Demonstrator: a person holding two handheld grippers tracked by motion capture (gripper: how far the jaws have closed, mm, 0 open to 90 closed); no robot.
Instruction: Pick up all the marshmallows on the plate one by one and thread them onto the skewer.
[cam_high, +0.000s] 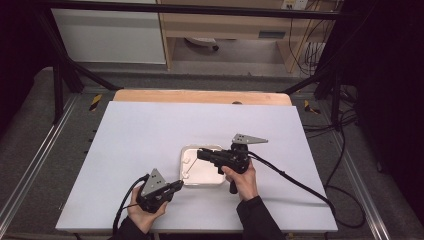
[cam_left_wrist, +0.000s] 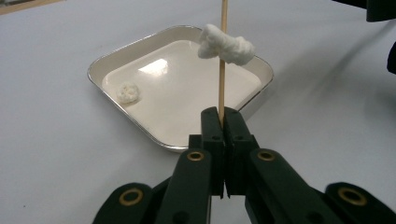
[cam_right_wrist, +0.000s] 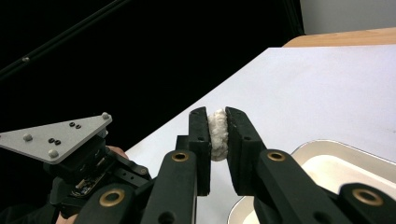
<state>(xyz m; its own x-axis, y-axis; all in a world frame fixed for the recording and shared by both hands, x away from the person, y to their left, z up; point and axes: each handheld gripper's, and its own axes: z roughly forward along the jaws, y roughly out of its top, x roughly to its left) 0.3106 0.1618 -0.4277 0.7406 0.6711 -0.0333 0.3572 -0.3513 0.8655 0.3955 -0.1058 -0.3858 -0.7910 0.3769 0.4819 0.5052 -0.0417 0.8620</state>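
Wooden skewer (cam_left_wrist: 222, 56) clamped at its lower end in left tool (cam_left_wrist: 223, 122), long axis upright, one white lump (cam_left_wrist: 226, 44) threaded on it above metal tray (cam_left_wrist: 112, 63). Second white piece (cam_right_wrist: 217, 134) pinched in right tool (cam_right_wrist: 217, 128), over tray's near edge on white table (cam_high: 140, 135).

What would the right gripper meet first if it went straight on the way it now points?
Judging by the high view, the right gripper, shut on a white lump, points left across the tray. The skewer held upright by the left gripper looks first in line, though depth is unclear.
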